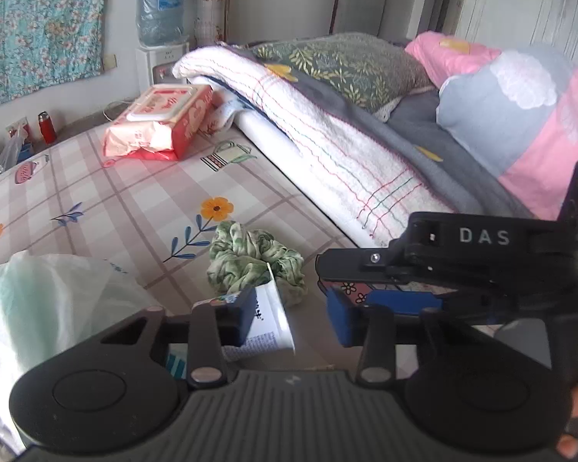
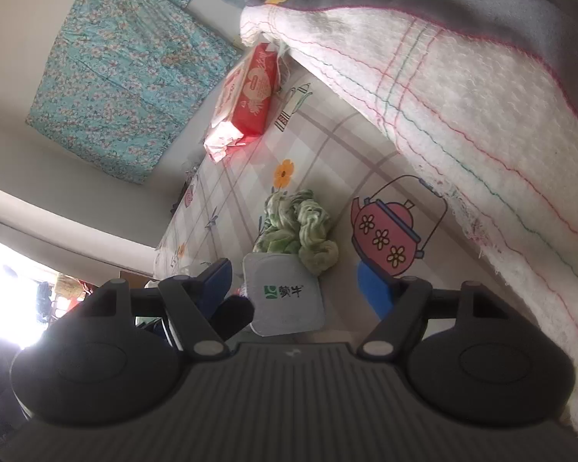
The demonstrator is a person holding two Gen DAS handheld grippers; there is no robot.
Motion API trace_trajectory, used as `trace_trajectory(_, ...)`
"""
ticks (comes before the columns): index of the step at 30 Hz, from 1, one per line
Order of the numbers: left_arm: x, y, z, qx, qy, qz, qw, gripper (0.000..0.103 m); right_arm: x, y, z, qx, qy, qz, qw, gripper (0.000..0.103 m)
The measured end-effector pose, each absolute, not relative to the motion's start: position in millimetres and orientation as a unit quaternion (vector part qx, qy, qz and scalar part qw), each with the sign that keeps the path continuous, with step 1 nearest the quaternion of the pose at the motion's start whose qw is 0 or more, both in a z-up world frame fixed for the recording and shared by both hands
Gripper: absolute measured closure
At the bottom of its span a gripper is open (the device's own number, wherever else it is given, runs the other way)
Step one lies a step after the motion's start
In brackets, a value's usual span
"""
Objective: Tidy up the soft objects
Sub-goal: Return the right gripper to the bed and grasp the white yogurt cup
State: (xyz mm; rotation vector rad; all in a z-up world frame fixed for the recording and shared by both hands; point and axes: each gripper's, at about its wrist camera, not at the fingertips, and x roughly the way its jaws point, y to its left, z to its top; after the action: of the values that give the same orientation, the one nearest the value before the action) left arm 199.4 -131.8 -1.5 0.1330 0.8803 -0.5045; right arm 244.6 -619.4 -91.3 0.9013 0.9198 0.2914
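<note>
Left claw (image 1: 289, 319) half-closed astride a white carton (image 1: 267, 319), pads not visibly pressing; right claw (image 2: 294, 288) wide, empty, around it too. Green cloth (image 1: 256, 260) lies bunched mid-bed (image 1: 135, 192), no clear long axis. Risk: claws may collide, or snag the carton instead.

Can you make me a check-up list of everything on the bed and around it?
Surface: checked bed sheet, flower and teapot prints.
Job's things: green cloth crumpled, next to the white carton; folded blankets piled along the sheet's edge.
Clutter: red wipes pack, plastic bag.
Tools: left tool open, one finger beside the carton; right tool open, pointing at the carton.
Cables: nothing seen.
Surroundings: water dispenser, floral cloth on the wall.
</note>
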Motion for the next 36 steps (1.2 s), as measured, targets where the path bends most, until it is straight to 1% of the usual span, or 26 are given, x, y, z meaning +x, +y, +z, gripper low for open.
trace_trajectory(2,209,-138,-9,0.067,0.433,-0.232,0.868,0.076,247,-620,-95,0.421,0.429,0.133,0.788,0.03)
trace_trajectory(4,213,-142,-13,0.078,0.425,-0.219,0.875,0.079,248,-620,-98,0.423,0.43,0.132,0.787,0.03)
trace_trajectory(6,218,-145,-13,0.088,0.423,-0.208,0.877,0.091,249,-620,-101,0.425,0.432,0.131,0.785,0.03)
trace_trajectory(11,224,-138,-12,0.074,0.424,-0.21,0.878,0.097,249,-617,-106,0.431,0.437,0.134,0.778,0.03)
trace_trajectory(18,231,-106,-8,-0.014,0.438,-0.211,0.874,0.099,262,-606,-115,0.466,0.449,0.168,0.744,0.03)
trace_trajectory(23,235,-88,-4,-0.052,0.442,-0.202,0.872,0.098,280,-593,-129,0.493,0.462,0.181,0.714,0.031)
trace_trajectory(26,236,-80,-2,-0.065,0.442,-0.191,0.874,0.098,287,-585,-140,0.52,0.469,0.194,0.687,0.033)
trace_trajectory(29,239,-71,-2,-0.09,0.45,-0.187,0.869,0.098,290,-580,-145,0.548,0.471,0.208,0.659,0.041)
trace_trajectory(36,238,-68,-2,-0.134,0.466,-0.197,0.852,0.098,284,-586,-143,0.572,0.469,0.214,0.638,0.042)
